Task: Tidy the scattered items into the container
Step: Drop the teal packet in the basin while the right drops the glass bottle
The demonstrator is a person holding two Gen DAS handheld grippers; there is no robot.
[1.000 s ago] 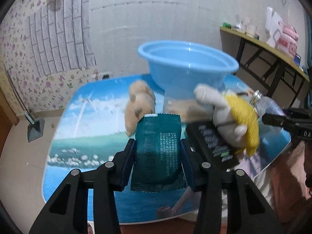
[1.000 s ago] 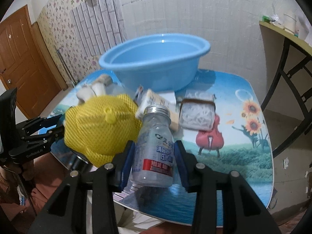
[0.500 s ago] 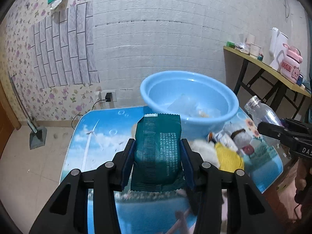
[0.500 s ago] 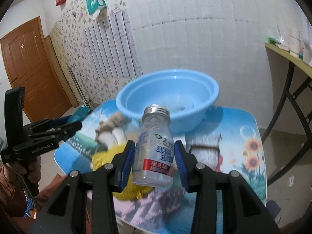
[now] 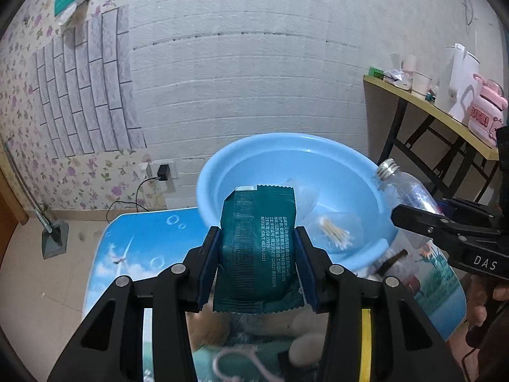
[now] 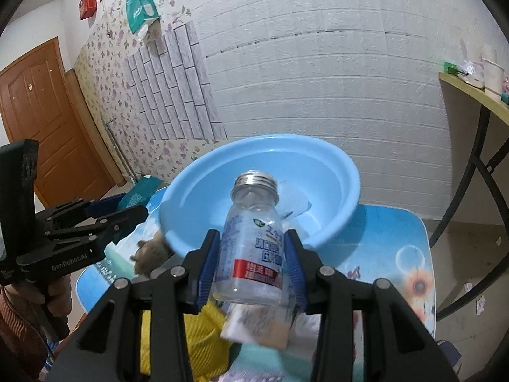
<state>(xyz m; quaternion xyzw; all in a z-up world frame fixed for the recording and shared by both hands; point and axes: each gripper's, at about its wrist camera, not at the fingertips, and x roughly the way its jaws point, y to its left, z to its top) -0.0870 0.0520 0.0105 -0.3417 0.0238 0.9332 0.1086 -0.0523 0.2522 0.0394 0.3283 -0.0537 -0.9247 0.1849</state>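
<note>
My left gripper [image 5: 257,256] is shut on a dark green foil packet [image 5: 258,248], held just in front of the light blue basin [image 5: 222,165]. A clear bag of cotton swabs [image 5: 334,230] lies inside the basin. My right gripper [image 6: 252,254] is shut on a clear plastic bottle [image 6: 253,238] with a silver cap, held upright before the basin [image 6: 346,191]. From the left wrist view, the bottle [image 5: 410,194] and right gripper [image 5: 413,219] hang at the basin's right rim. In the right wrist view the left gripper [image 6: 140,208] with the packet [image 6: 140,191] sits at the basin's left.
The basin stands on a small table with a printed sky-and-sea top [image 5: 127,248]. A yellow mesh item [image 6: 197,340], a brown plush toy [image 6: 149,251] and a pale packet [image 6: 261,324] lie under the grippers. A side shelf [image 5: 429,108] with cups stands at the right.
Both grippers rose and moved forward toward the basin with their loads. The basin's inside now shows, and the scattered items slid below and out of sight.
</note>
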